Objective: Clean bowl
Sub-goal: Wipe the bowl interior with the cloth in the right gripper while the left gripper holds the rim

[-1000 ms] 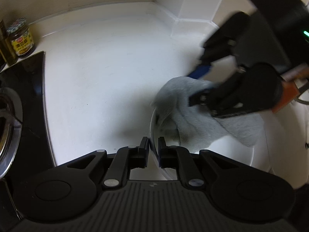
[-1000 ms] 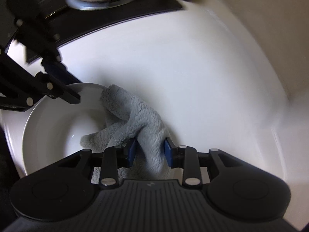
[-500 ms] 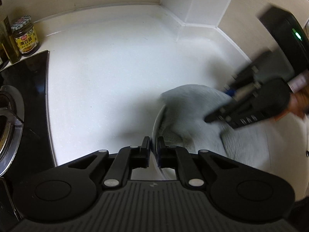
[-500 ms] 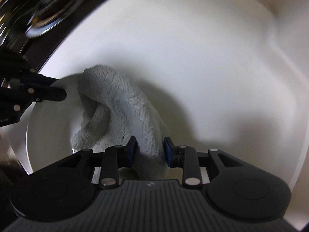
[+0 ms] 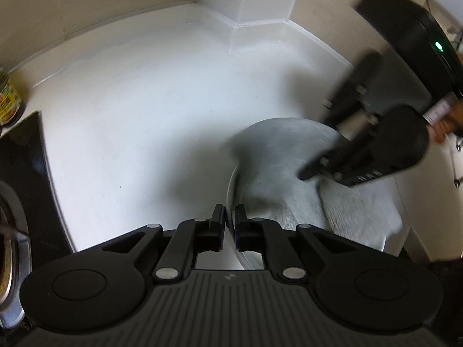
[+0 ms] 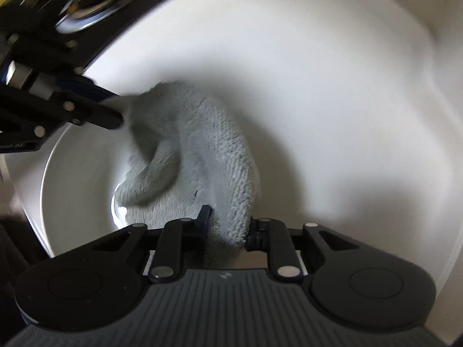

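The left gripper (image 5: pixel 230 224) pinches the bowl's (image 6: pixel 78 190) rim while the right gripper's (image 6: pixel 227 225) jaws, just closing, squeeze the cloth (image 6: pixel 202 156) inside.

The left wrist camera is looking steeply down along its fingers, close over the bowl (image 5: pixel 231 185) rim, facing the countertop (image 5: pixel 130 101) corner. The right wrist camera is peering almost straight down, close, into the bowl. Both are sharing bowl, grey cloth (image 6: pixel 208 150) and stove (image 5: pixel 17 188).

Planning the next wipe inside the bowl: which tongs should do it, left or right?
Right. The right tongs have just been closing on the grey cloth lying in the bowl, while the left tongs are shut on the bowl's rim, steadying it.
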Tool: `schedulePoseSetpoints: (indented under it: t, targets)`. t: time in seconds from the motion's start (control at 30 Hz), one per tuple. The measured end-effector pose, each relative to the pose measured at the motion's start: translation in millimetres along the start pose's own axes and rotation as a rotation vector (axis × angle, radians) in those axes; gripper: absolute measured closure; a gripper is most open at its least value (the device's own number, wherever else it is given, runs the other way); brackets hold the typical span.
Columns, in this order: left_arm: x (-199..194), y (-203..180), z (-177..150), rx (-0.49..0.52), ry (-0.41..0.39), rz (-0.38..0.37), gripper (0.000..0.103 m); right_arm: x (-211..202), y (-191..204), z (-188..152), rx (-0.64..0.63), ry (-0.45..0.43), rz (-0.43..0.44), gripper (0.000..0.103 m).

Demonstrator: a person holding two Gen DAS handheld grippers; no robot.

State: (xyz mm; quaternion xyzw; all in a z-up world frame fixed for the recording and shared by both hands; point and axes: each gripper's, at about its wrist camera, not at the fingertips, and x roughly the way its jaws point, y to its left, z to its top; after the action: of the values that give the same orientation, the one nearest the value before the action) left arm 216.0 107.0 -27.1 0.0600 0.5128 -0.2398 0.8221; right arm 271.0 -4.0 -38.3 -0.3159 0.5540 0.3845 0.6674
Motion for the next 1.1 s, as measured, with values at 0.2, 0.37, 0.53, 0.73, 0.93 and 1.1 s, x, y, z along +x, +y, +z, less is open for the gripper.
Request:
schedulePoseSetpoints:
  t: [0.2,0.37,0.53,0.73,0.93,1.1]
  targets:
    - [1,1,2,0.004,0.009,0.001,0.099,1,5,29,-0.184,-0.032,0.086,0.082]
    - [3,-3,2,-0.028,0.005,0.042,0.099,-3,-14,7,0.054,-0.044,0.093,0.085]
    - [4,-4,4,-0.025,0.005,0.055,0.100,-13,-36,-41,0.338,-0.041,0.086,0.092]
    - [4,-7,6,0.120,0.045,0.012,0.100,-23,-41,-90,0.524,-0.052,0.164,0.089]
    - [7,-18,22,0.333,0.109,-0.012,0.099,-17,-33,-85,0.370,-0.042,0.127,0.089]
    - [-4,-20,24,0.398,0.148,-0.032,0.099,-14,-35,-56,0.130,-0.086,0.086,0.089]
